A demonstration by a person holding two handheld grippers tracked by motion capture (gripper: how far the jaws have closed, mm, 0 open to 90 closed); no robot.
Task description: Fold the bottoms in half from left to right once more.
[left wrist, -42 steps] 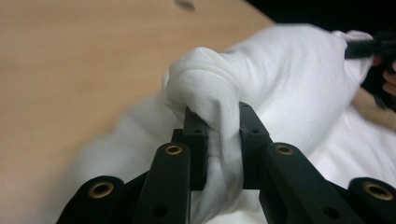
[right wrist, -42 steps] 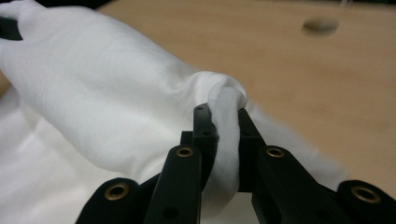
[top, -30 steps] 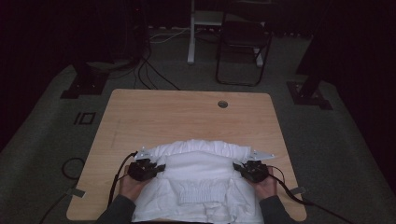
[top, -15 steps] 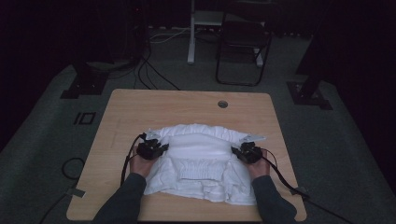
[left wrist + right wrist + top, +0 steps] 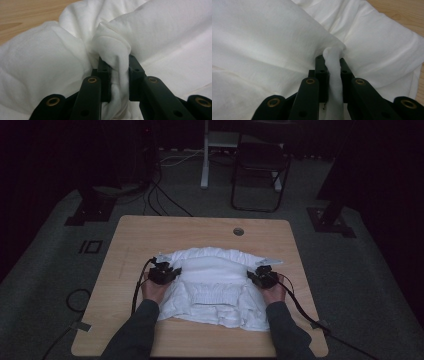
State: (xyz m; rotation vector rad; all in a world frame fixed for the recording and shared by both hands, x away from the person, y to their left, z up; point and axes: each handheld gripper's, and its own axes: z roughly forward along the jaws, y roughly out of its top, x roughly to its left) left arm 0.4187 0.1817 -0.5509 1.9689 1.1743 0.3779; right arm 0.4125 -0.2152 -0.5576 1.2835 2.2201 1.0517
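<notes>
Left tongs [image 5: 172, 271] clamped tight, forearm stretched forward; right tongs [image 5: 253, 276] likewise, both aimed inward

white garment [image 5: 215, 280] type unclear, chair [image 5: 260, 165] top cropped

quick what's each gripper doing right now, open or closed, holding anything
Left gripper: closed on a bunched fold of the white garment.
Right gripper: closed on a pinched fold of the same garment.

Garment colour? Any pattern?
Plain white garment, no pattern; clearest in the left gripper view.
</notes>
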